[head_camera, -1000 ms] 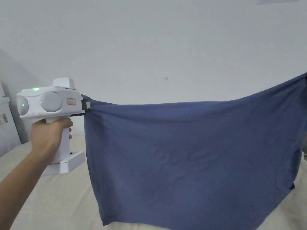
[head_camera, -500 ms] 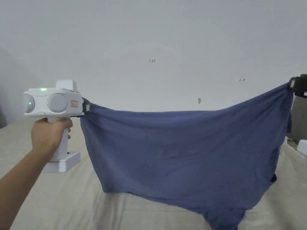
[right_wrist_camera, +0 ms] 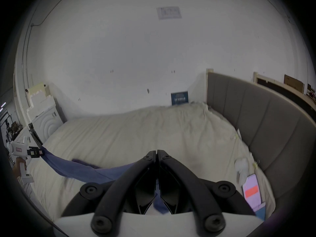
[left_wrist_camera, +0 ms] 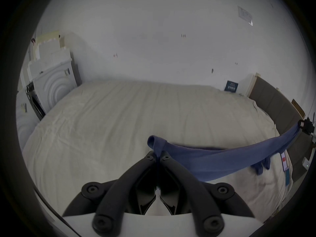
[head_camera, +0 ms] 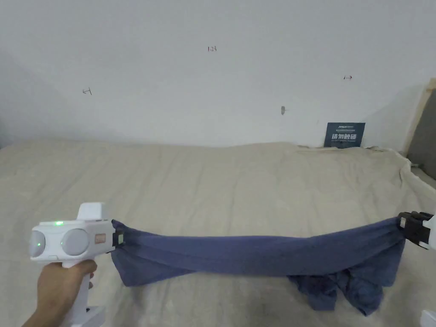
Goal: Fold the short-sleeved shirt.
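Shirt (head_camera: pixel 264 255) plain blue, stretched between left tool (head_camera: pixel 116 238), right tool (head_camera: pixel 404 225)

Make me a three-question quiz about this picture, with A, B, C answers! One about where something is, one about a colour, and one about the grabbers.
1. Where does the shirt hang?
A. Over the bed
B. On the wall
C. On a chair

2. What colour is the shirt?
A. Red
B. Blue
C. Yellow

3. What are the left gripper and right gripper doing?
A. Both open
B. One open
C. Both shut on the shirt

Answers:
1. A, it stretches low across the bed, its right end bunched on the sheet.
2. B, the cloth is blue.
3. C, each pinches one end.
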The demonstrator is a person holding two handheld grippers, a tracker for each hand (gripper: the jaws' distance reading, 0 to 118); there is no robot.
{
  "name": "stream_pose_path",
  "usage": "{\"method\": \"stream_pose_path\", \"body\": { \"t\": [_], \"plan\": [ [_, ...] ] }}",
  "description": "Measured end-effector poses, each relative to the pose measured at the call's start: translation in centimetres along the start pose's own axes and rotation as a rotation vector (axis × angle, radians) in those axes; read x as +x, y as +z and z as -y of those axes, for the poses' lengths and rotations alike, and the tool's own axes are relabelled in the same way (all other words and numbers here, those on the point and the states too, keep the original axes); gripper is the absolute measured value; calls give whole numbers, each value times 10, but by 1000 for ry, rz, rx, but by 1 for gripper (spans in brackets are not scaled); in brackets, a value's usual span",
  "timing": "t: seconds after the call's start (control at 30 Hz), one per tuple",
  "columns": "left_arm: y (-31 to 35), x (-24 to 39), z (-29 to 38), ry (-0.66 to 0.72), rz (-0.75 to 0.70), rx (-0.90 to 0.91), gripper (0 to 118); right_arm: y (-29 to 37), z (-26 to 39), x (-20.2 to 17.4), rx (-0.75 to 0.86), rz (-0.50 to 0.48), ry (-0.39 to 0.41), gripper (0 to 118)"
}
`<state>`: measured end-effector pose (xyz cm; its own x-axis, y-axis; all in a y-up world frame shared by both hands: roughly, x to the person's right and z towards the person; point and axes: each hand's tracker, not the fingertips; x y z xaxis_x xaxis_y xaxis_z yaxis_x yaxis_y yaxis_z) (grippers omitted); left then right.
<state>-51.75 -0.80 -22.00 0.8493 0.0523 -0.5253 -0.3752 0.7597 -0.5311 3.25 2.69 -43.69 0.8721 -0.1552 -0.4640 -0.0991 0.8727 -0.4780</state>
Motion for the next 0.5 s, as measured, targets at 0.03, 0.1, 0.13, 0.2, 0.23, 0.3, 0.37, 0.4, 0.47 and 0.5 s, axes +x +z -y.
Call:
{"method": "stream_pose_path", "body": {
  "t": [0.03, 0.1, 0.13, 0.2, 0.23, 0.3, 0.37, 0.4, 0.47, 0.5],
  "plan": [
    [7, -3, 15, 1, 4, -5, 0, 6, 15, 1, -13, -7, -14, 0],
    [16, -11, 51, 5, 8, -51, 0, 25, 50, 4, -53, -17, -53, 0],
    [21, -14, 69, 5, 3, -80, 0, 36, 68, 5, -60, -19, -69, 0],
    [49, -9, 100, 18, 2, -113, 0, 56, 99, 4, -79, -21, -100, 0],
    [55, -11, 114, 27, 1, -136, 0, 68, 111, 6, -87, -22, -112, 0],
    [59, -24, 143, 44, -1, -163, 0, 93, 140, 4, -98, -20, -146, 0],
    [71, -28, 165, 55, -12, -183, 0, 118, 162, 4, -104, -22, -161, 0],
    [78, -30, 176, 61, -16, -189, 0, 130, 172, 3, -108, -23, -167, 0],
    [93, -33, 191, 74, -21, -203, 0, 152, 188, 3, -118, -31, -176, 0],
    [101, -35, 199, 80, -19, -206, 0, 164, 196, 3, -123, -32, -180, 0]
  ]
}}
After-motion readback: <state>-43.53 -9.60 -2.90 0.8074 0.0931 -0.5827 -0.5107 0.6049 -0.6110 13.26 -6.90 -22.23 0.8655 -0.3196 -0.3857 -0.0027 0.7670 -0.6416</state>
